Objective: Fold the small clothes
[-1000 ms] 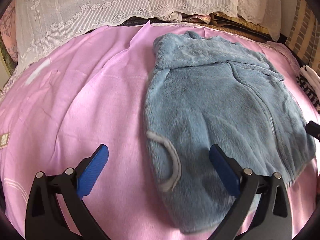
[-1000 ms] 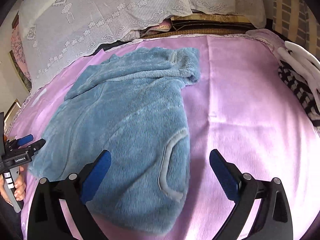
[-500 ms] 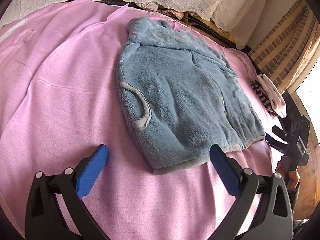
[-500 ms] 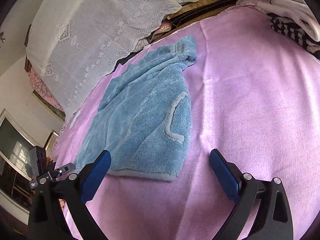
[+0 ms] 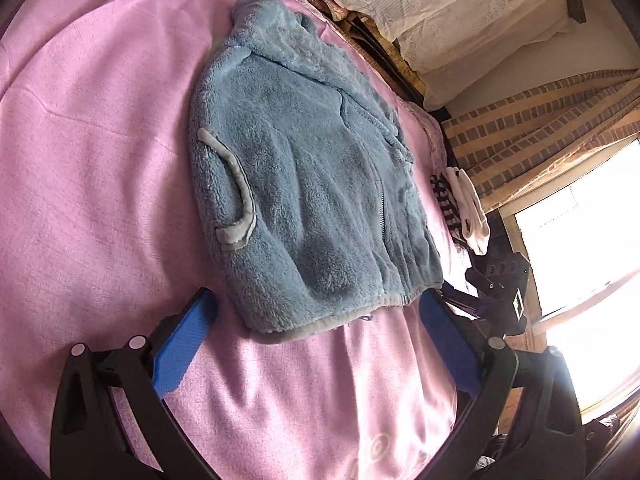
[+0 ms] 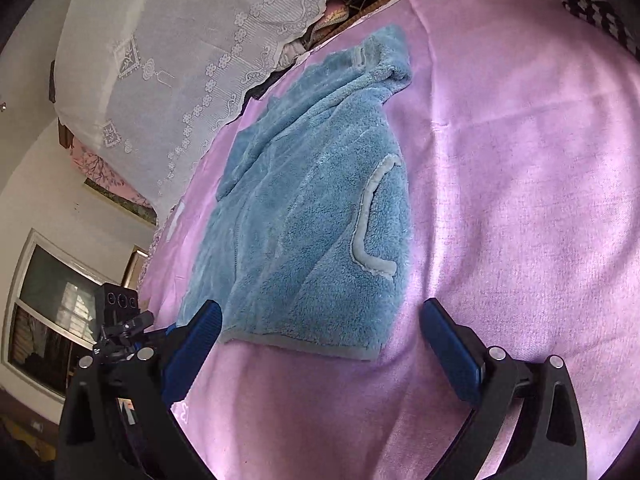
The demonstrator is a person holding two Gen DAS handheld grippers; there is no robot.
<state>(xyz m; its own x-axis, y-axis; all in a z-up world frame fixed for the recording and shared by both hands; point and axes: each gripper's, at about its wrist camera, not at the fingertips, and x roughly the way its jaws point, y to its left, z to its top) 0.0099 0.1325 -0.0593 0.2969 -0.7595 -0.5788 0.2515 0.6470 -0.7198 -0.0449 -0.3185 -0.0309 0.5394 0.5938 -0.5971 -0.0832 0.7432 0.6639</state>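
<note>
While the fluffy blue jacket [image 5: 304, 184] lay flat on the pink bedsheet [image 5: 88, 168], both tongs were wide apart and held nothing. The left gripper [image 5: 316, 320] hung just over the jacket's gray bottom hem [image 5: 316, 330]. The right gripper [image 6: 320, 328] hung by the same hem from the other side. Some striped and white clothes [image 5: 460, 208] sat near the bed's edge.

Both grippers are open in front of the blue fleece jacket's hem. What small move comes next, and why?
Probably ease both forward and down to the grey hem and close on it. The blue fleece jacket lies flat on the pink sheet, nothing gripped. The left gripper and right gripper are open with the hem between their fingers.
</note>
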